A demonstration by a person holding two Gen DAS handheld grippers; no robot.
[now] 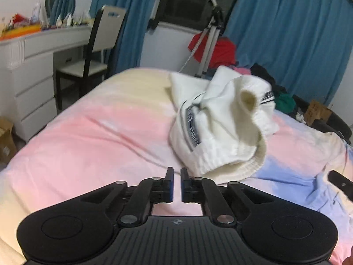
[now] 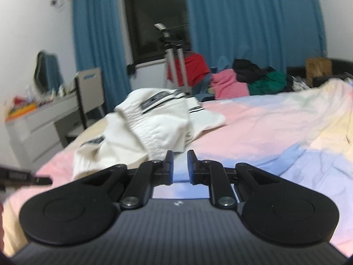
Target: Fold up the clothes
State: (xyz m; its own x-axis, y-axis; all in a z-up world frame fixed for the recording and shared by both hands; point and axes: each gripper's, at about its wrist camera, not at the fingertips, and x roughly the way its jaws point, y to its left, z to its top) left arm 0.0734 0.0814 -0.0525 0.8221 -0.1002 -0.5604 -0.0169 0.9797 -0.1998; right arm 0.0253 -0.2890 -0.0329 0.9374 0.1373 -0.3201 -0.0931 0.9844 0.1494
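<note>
A white knit sweater with black-and-white striped trim lies crumpled in a heap on the pink, yellow and blue bedsheet. My left gripper hovers over the sheet just left of the sweater's ribbed hem. Its fingers are a narrow slit apart with nothing between them. In the right wrist view the sweater sits just beyond and to the left of my right gripper. That gripper is slightly open and empty over the blue patch of the sheet.
A pile of pink, green, black and red clothes lies at the bed's far end beside a tripod. A chair and a white dresser stand left of the bed. A cardboard box sits at the far right.
</note>
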